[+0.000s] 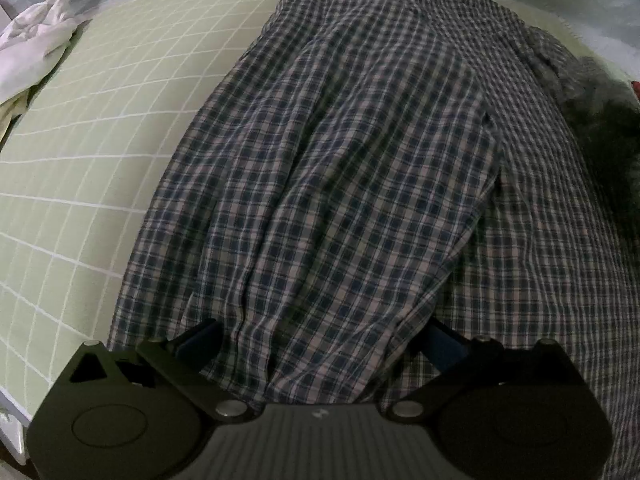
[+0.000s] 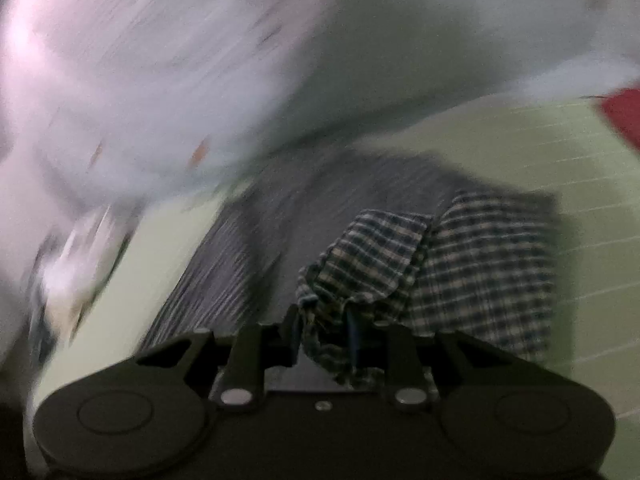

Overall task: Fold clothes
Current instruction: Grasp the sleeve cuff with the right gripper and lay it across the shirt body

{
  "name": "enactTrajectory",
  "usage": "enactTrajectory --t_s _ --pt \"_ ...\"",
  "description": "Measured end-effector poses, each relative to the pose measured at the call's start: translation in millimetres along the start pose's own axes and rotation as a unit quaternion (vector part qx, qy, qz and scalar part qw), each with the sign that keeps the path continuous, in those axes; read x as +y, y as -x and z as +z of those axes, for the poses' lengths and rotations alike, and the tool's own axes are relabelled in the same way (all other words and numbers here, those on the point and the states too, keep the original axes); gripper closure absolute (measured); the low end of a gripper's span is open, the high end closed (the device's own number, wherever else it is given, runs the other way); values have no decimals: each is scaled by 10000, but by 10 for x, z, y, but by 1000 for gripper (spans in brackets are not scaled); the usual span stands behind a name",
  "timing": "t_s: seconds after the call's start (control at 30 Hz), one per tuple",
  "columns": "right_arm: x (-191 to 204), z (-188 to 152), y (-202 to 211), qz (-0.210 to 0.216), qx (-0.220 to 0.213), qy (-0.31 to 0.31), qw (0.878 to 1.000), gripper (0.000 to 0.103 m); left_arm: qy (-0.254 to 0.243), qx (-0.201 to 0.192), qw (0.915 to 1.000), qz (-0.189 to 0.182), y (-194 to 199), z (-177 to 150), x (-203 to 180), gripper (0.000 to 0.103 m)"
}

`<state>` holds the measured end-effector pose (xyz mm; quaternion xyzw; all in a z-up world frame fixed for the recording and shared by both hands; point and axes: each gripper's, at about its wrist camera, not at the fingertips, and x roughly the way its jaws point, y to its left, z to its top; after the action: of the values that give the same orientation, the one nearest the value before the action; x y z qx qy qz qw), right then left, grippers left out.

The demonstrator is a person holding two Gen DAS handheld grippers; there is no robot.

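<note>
A blue-and-white plaid shirt lies spread along the green grid mat, with one layer folded over its middle. My left gripper points steeply down at the shirt's near end. Its blue-padded fingers stand wide apart, and the cloth's near edge drapes over the gap between them without being pinched. In the blurred right wrist view, my right gripper is shut on a bunched fold of the plaid shirt. That fold is lifted off the mat.
A crumpled white garment lies at the mat's far left. A dark fuzzy item sits against the shirt's right side. A red object shows at the right edge of the right wrist view. Pale bedding lies beyond the mat.
</note>
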<state>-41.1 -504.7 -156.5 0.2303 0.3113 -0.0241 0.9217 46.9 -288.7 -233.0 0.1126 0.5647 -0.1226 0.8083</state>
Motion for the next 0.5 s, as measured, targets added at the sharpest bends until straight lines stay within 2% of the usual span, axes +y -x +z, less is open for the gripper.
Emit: enactTrajectory --t_s 0.07,0.1,0.17,0.23,0.4,0.5 --pt "242 -133 -106 38 408 400 9984 60 -23 -11 10000 -17 40 -112 130 0" --pt "325 -202 -105 -25 502 488 9975 48 -35 -23 10000 -26 67 -156 221 0" --pt "379 -324 -27 -136 545 501 9972 39 -58 -49 10000 -42 105 -223 356 0" --pt "391 -422 74 -412 608 586 9956 23 -74 -88 9999 -53 100 -297 393 0" --pt "254 -623 382 -1143 656 411 9904 17 -25 -127 9999 -1 78 -421 281 0" --pt "149 -724 613 -1648 560 331 9842 8 -120 -27 9999 70 128 -472 254 0"
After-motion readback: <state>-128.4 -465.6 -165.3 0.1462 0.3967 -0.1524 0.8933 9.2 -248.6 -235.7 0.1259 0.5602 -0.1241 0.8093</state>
